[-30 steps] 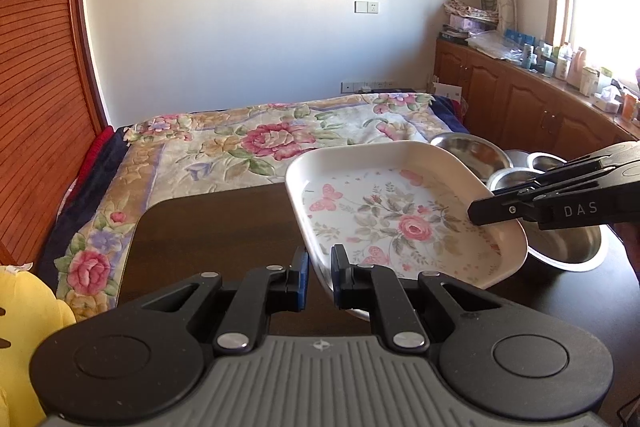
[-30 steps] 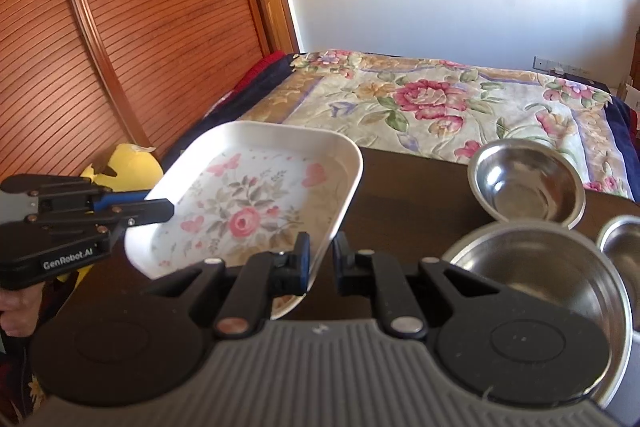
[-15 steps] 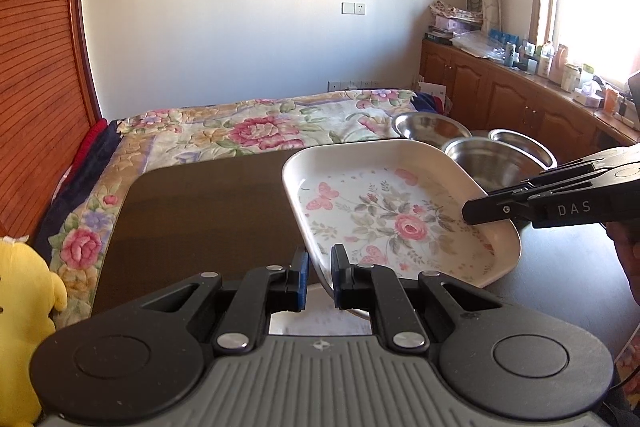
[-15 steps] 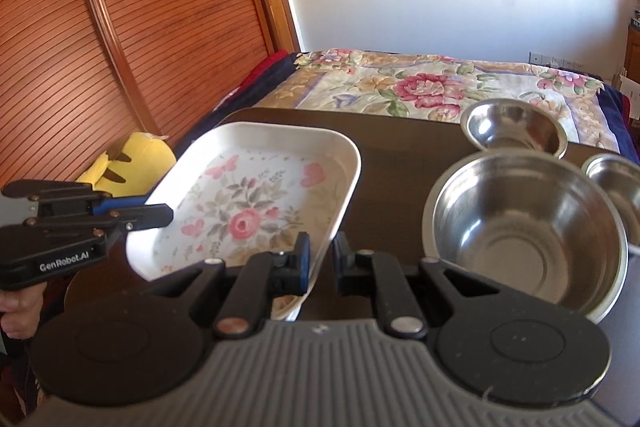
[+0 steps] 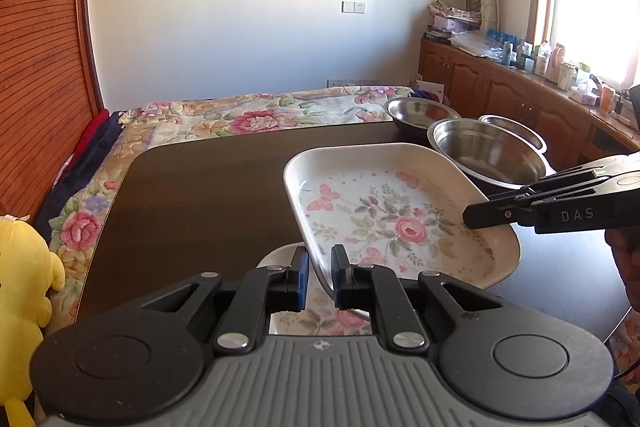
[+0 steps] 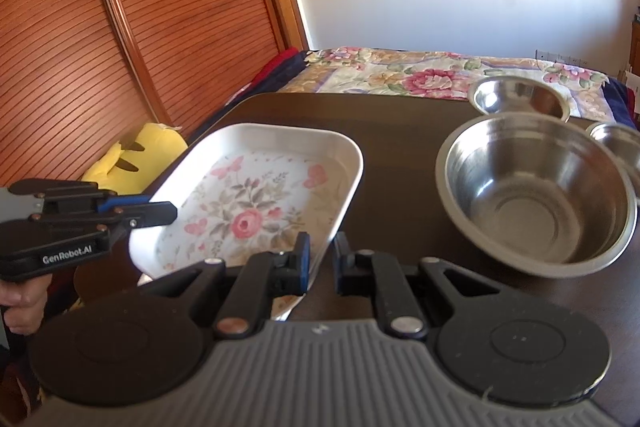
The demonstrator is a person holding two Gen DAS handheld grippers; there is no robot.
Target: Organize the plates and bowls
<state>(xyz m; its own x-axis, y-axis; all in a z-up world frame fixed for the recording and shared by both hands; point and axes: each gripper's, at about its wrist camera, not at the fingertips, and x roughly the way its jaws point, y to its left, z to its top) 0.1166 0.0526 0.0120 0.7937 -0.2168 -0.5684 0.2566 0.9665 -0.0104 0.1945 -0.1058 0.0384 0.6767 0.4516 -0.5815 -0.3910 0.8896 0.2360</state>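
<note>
A white rectangular plate with a rose and butterfly print hangs tilted over the dark table, held from both sides. My left gripper is shut on its near left rim. My right gripper is shut on the opposite rim. In the right wrist view the same floral plate sits between my right gripper and my left gripper. A second floral plate lies on the table under the held one, mostly hidden. Three steel bowls stand to the right: a large bowl, a smaller back bowl and a third bowl.
The dark table has bare room on its left half. Beyond it lies a bed with a floral cover. A yellow plush toy sits off the table's left edge. Wooden cabinets run along the right wall.
Both grippers have come down with the floral plate, closer to the table. The second floral plate has come into view beneath it. The bowls now sit farther back in the views.
</note>
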